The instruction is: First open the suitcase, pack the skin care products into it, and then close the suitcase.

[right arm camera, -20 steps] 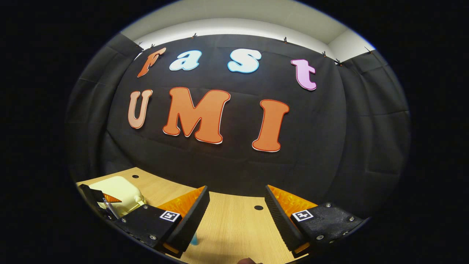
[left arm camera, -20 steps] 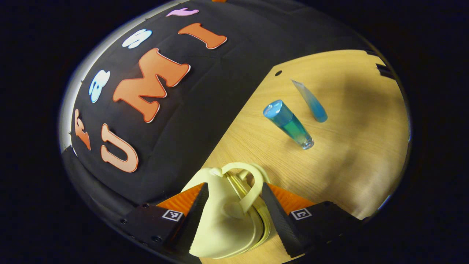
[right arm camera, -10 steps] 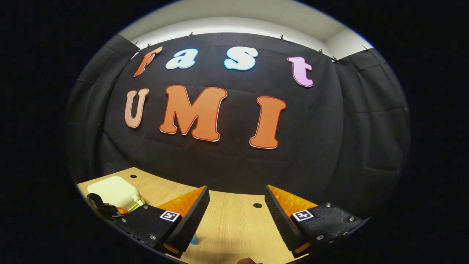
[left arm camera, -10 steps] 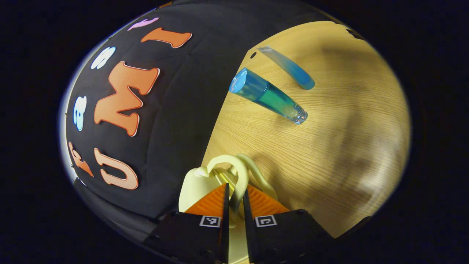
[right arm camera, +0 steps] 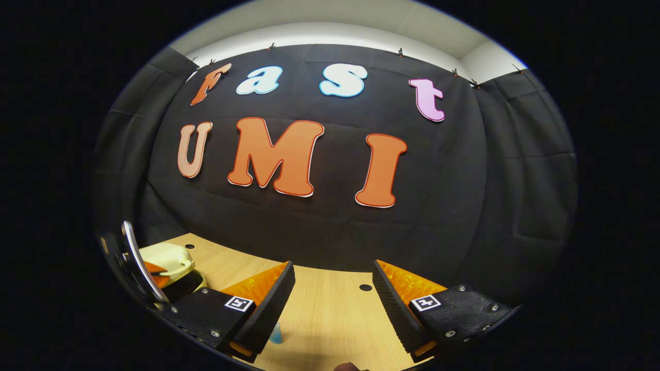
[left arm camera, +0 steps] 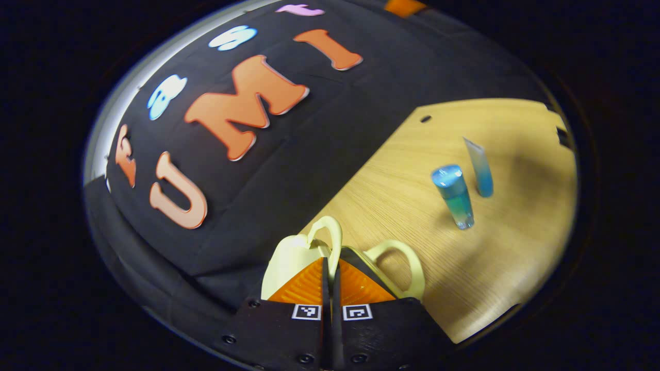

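The left gripper [left arm camera: 330, 275] fingers are being pressed together on one suitcase [left arm camera: 294, 260] handle [left arm camera: 332, 239]; its halves are being held slightly apart. The right gripper [right arm camera: 332, 288] fingers are being held wide, empty, over bare surface [right arm camera: 335, 319]. Bottle [left arm camera: 455, 196] and tube [left arm camera: 479, 167] are standing well beyond the left fingers.

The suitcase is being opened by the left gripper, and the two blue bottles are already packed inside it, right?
Not quite. The left gripper is shut on one handle of the suitcase and lifting it open, but the bottle and the tube stand on the table, not inside. The left gripper view shows it.
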Action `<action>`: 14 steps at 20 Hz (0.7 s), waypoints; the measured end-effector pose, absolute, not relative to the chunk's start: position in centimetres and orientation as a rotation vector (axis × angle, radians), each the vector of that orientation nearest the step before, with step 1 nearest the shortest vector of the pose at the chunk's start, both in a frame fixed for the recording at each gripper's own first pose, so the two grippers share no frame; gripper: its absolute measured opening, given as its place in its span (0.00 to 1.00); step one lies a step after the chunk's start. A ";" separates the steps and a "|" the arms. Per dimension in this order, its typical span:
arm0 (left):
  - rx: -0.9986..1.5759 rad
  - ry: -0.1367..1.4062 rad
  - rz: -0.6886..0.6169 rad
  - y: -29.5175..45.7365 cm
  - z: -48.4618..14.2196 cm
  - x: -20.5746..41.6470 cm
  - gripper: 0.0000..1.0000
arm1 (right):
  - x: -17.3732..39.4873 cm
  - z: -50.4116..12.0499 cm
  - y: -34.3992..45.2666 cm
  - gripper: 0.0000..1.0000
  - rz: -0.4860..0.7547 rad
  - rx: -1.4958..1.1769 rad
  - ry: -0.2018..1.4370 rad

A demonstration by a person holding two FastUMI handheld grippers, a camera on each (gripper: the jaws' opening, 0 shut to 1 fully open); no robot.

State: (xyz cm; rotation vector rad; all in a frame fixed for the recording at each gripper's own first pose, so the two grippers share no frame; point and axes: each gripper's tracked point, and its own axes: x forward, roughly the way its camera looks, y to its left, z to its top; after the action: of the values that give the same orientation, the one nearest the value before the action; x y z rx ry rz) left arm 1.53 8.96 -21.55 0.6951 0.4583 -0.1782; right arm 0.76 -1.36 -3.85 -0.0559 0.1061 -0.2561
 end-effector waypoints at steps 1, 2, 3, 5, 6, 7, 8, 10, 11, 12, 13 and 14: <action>0.649 0.448 -0.147 10.0 -20.2 2.0 0.01 | 1.1 -3.8 -0.9 0.95 -0.247 -0.056 0.105; 0.610 0.444 -0.116 11.0 -19.3 2.4 0.01 | 1.3 -3.7 -0.2 0.95 -0.235 -0.056 0.105; 0.577 0.436 -0.088 12.1 -18.3 2.4 0.01 | 1.6 -3.5 0.3 0.95 -0.224 -0.057 0.102; 0.529 0.421 -0.044 13.9 -16.8 2.7 0.01 | 2.1 -3.3 1.4 0.95 -0.204 -0.064 0.100; 0.513 0.415 -0.024 15.1 -16.0 2.7 0.01 | 2.4 -3.3 1.8 0.95 -0.196 -0.070 0.099; 0.500 0.411 -0.007 16.2 -15.3 2.9 0.01 | 2.6 -3.2 2.3 0.95 -0.188 -0.075 0.100; 0.487 0.403 0.014 17.4 -14.4 3.2 0.01 | 2.8 -3.1 2.8 0.95 -0.182 -0.079 0.099; 0.457 0.397 0.048 19.8 -13.7 2.9 0.01 | 3.1 -3.3 3.5 0.95 -0.171 -0.081 0.102; 0.439 0.397 0.065 21.0 -13.3 2.7 0.01 | 3.2 -3.2 3.9 0.95 -0.168 -0.083 0.104; 0.421 0.393 0.087 22.4 -12.8 2.6 0.01 | 3.4 -3.3 4.4 0.95 -0.164 -0.083 0.107; 0.399 0.392 0.105 23.6 -12.7 2.5 0.01 | 3.5 -3.3 4.7 0.95 -0.163 -0.083 0.108; 0.382 0.391 0.126 25.0 -12.4 2.6 0.01 | 3.6 -3.3 5.2 0.95 -0.160 -0.080 0.110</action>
State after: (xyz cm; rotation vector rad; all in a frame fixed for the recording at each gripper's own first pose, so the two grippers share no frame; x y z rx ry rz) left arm 2.61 24.96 -12.36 0.3817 0.3910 0.1260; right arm 3.64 5.20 -3.28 -0.0805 0.1099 -0.1601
